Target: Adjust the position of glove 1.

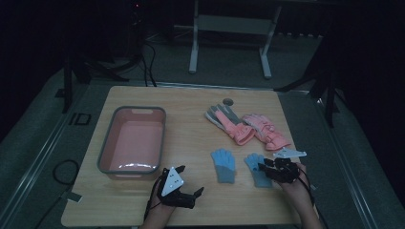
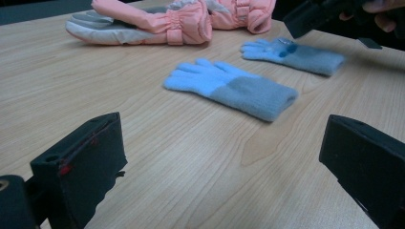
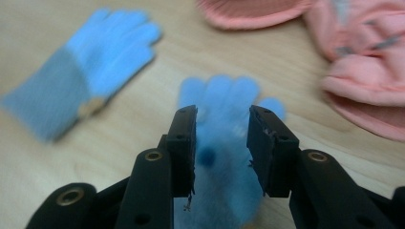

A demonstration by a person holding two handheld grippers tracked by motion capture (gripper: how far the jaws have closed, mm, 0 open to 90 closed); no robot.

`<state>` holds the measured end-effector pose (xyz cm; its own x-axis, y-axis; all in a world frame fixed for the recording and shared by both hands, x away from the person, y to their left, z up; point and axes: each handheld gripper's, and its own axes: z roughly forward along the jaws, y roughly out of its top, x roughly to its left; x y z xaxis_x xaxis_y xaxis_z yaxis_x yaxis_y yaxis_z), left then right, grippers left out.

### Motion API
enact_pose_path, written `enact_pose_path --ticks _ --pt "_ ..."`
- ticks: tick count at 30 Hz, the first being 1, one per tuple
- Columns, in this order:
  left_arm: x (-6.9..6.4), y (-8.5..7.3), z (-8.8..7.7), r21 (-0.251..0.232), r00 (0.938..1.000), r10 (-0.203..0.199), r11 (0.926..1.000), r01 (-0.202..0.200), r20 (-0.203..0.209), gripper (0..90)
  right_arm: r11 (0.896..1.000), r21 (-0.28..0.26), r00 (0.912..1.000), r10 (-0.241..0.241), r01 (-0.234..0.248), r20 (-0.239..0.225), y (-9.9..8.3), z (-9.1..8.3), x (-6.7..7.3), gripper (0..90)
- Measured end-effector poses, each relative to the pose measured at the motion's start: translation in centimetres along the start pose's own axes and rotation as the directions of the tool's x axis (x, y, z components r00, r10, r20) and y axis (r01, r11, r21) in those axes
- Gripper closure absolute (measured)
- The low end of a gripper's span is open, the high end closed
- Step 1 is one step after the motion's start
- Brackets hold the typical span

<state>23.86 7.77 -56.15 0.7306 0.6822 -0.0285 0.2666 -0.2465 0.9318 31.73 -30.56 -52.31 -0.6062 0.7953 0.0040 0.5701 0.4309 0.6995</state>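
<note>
Two blue knit gloves with grey cuffs lie flat on the wooden table (image 1: 191, 109). My right gripper (image 1: 263, 168) hovers low over the right-hand blue glove (image 1: 253, 161), its jaws a little apart. Through the gap in the right gripper view (image 3: 222, 114) I see that glove (image 3: 224, 93) lying on the wood, not pinched. The other blue glove (image 1: 223, 164) rests just to its left, also seen as a blue glove (image 3: 90, 62) in the right gripper view. My left gripper (image 1: 188, 180) sits near the table's front edge, jaws wide (image 2: 222, 129), nothing between them, facing the nearer blue glove (image 2: 234, 86).
Two pink padded gloves (image 1: 229, 124) (image 1: 267, 131) lie behind the blue ones. A pink basin with a grey rim (image 1: 107, 143) stands empty at the left. Bare wood stretches between the basin and the gloves. A white frame (image 1: 193, 43) stands on the floor beyond.
</note>
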Motion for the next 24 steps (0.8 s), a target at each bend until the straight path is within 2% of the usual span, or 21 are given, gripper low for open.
enact_pose_path --ticks 1,3,6,10,13,15,16,21,24 --pt "0.0 0.0 0.0 -0.001 1.0 -0.001 1.0 0.001 0.0 1.8 1.0 0.005 0.9996 -0.027 0.027 0.003 -0.1 0.0 0.0 62.7" --pt "0.0 0.0 0.0 -0.001 1.0 -0.002 1.0 0.002 0.0 1.8 0.998 0.022 0.9986 -0.052 0.052 -0.01 -0.5 0.1 -0.1 62.6" --pt "0.0 0.0 0.0 0.0 1.0 -0.003 1.0 0.003 0.0 1.8 0.998 0.03 0.998 -0.063 0.063 -0.01 -1.1 0.2 -0.1 61.2" --pt "0.0 0.0 0.0 0.001 1.0 -0.003 1.0 0.003 -0.002 1.8 1.0 0.01 0.9998 -0.019 0.019 -0.002 -2.2 0.7 0.1 61.1" --pt "0.0 0.0 0.0 0.001 1.0 -0.001 1.0 0.001 -0.002 1.8 1.0 -0.002 0.9997 -0.007 0.007 0.022 -2.6 1.0 0.5 60.4" --pt "0.0 0.0 0.0 0.001 1.0 0.0 1.0 0.0 -0.001 1.8 1.0 -0.004 0.9986 -0.022 0.022 0.047 -2.6 1.0 0.8 61.1" --pt "0.0 0.0 0.0 0.001 1.0 0.0 1.0 0.0 -0.001 1.8 1.0 -0.006 0.998 -0.029 0.029 0.056 -2.7 1.1 1.0 63.3" --pt "0.0 0.0 0.0 0.001 1.0 0.0 1.0 0.0 -0.001 1.8 1.0 -0.016 0.9982 -0.001 0.002 0.06 -2.8 1.1 1.4 80.0" --pt "0.0 0.0 0.0 0.002 1.0 0.0 1.0 0.0 -0.001 1.8 0.999 -0.006 0.9947 0.042 -0.042 0.094 -2.5 1.2 1.8 83.3"
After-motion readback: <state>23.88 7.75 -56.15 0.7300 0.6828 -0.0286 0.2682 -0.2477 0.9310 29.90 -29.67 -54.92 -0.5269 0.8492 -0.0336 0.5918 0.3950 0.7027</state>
